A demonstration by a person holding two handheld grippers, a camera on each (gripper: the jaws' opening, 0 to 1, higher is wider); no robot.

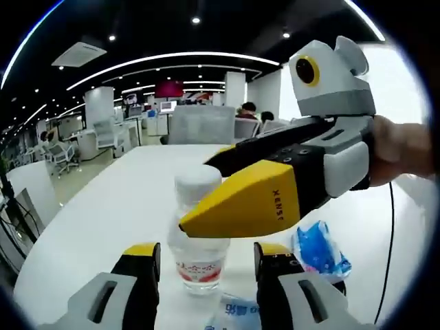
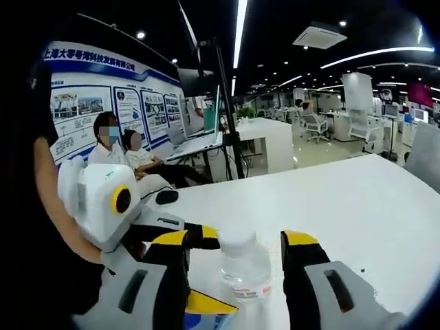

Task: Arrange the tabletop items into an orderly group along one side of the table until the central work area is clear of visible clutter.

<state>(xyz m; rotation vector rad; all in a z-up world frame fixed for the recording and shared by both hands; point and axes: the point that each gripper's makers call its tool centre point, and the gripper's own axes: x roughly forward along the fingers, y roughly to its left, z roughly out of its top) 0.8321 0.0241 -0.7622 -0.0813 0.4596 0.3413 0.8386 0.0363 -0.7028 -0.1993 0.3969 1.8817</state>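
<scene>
Both grippers bracket the same water bottle [image 1: 199, 234], upright on the white desk [image 1: 103, 220] with your body's edge just behind: right gripper [image 2: 236, 258] has jaws apart either side of it, no contact visible; left gripper [image 1: 206, 265] likewise parted, bottle just ahead. Withdraw one gripper first. Close the other low on the bottle, clear of the blue wrappers [image 1: 317, 249] beside it.

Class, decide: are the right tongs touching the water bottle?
Apart. In the right gripper view, white table shows on each side between the water bottle and the open right tongs.
</scene>
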